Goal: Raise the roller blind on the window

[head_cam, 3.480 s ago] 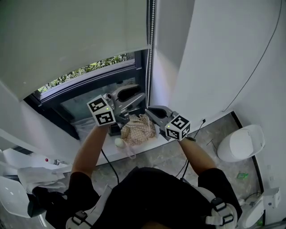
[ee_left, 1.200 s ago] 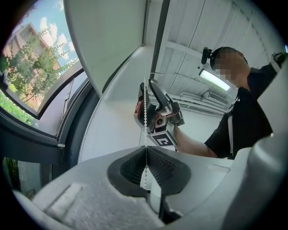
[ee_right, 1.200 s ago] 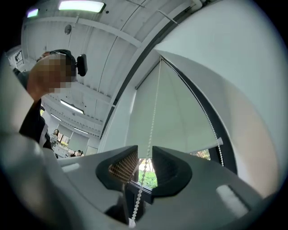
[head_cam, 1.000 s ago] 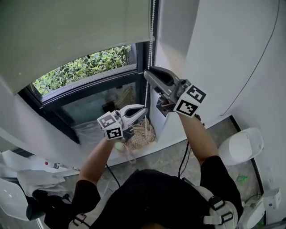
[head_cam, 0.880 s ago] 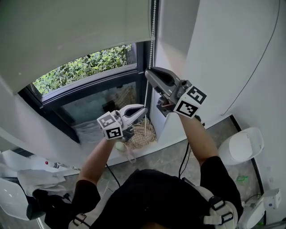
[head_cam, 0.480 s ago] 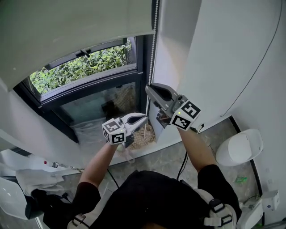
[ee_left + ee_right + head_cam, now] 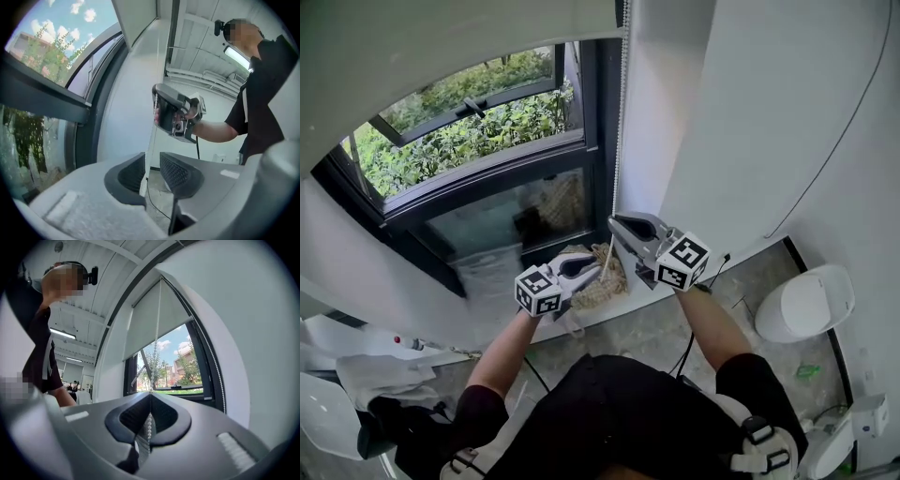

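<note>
Blind (image 7: 441, 47): covers only the top of the window (image 7: 478, 141).
Chain (image 7: 621, 122): hangs along the window's right edge.
Right gripper (image 7: 617, 225): at the window's lower right corner, jaws together, clamped on the chain.
Left gripper (image 7: 592, 266): just below the window, jaws apart and just been opening; the chain runs loose between them.

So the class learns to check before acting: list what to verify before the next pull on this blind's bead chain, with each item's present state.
1. Right gripper shut on the bead chain: ok.
2. Left gripper let go: ok; its jaws have just been opening, and the chain passes between them unpressed.
3. Left gripper above the right gripper for a fresh grip: not ok; it sits lower.
4. Roller blind fully raised: not ok; it covers the top of the window.
5. Chain untangled higher up: cannot tell; its top is out of view.
</note>
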A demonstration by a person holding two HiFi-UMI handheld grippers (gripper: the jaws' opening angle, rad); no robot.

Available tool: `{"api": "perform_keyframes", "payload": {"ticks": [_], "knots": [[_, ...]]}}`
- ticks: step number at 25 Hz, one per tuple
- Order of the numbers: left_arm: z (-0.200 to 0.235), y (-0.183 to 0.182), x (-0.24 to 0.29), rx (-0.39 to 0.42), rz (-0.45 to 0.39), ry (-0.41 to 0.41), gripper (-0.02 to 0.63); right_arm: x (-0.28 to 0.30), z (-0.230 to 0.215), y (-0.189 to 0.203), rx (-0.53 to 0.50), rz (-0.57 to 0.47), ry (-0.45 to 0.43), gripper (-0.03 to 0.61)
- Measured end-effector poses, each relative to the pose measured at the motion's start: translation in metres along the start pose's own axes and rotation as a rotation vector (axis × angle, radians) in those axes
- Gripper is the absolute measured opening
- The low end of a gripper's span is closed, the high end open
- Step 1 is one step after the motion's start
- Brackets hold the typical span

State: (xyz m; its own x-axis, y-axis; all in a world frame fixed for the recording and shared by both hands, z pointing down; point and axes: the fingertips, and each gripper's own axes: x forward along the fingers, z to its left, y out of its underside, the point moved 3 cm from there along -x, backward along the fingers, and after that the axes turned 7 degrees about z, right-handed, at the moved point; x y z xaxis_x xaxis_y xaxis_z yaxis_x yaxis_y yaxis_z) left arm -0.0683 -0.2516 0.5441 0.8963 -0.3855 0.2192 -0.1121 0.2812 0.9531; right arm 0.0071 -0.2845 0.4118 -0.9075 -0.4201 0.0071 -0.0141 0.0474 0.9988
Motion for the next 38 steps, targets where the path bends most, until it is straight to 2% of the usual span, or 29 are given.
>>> {"api": "perform_keyframes", "payload": {"ticks": [2, 4, 7, 10, 19, 22, 28, 29, 31, 33, 36, 38], "knots": [[0.005, -0.022, -0.010, 0.032, -0.040, -0.025, 0.113, -0.001, -0.002, 0.001, 0.016, -0.009, 0.003, 0.006], [0.007, -0.055, -0.018, 0.053, -0.115, -0.026, 0.124, -0.002, -0.002, 0.001, 0.035, -0.022, 0.001, 0.006], [-0.006, -0.124, -0.025, 0.113, -0.232, 0.026, 0.124, -0.003, 0.002, 0.000, 0.035, -0.025, -0.012, 0.006], [-0.023, -0.180, -0.024, 0.192, -0.281, 0.079, 0.126, -0.003, 0.003, -0.001, 0.022, -0.017, -0.015, 0.006], [-0.022, -0.274, -0.028, 0.205, -0.428, 0.156, 0.126, -0.005, 0.005, 0.000, 0.005, 0.011, -0.033, 0.006], [-0.024, -0.290, -0.024, 0.198, -0.461, 0.186, 0.126, -0.007, 0.006, 0.000, 0.004, 0.014, -0.036, 0.006], [-0.035, -0.294, -0.016, 0.175, -0.497, 0.241, 0.123, -0.008, 0.011, 0.000, 0.000, 0.010, -0.048, 0.006], [-0.037, -0.298, -0.017, 0.177, -0.513, 0.241, 0.113, -0.008, 0.010, 0.000, 0.003, 0.008, -0.050, 0.006], [-0.039, -0.306, -0.018, 0.190, -0.521, 0.228, 0.017, -0.007, 0.009, 0.000, 0.009, 0.003, -0.054, 0.006], [-0.038, -0.307, -0.018, 0.189, -0.510, 0.215, 0.015, -0.007, 0.007, 0.001, 0.010, -0.001, -0.048, 0.006], [-0.035, -0.305, -0.020, 0.139, -0.525, 0.224, 0.014, -0.008, 0.005, 0.001, 0.019, -0.012, -0.037, 0.007], [-0.035, -0.301, -0.020, 0.154, -0.521, 0.211, 0.013, -0.008, 0.008, 0.003, 0.022, -0.005, -0.043, 0.006]]}}
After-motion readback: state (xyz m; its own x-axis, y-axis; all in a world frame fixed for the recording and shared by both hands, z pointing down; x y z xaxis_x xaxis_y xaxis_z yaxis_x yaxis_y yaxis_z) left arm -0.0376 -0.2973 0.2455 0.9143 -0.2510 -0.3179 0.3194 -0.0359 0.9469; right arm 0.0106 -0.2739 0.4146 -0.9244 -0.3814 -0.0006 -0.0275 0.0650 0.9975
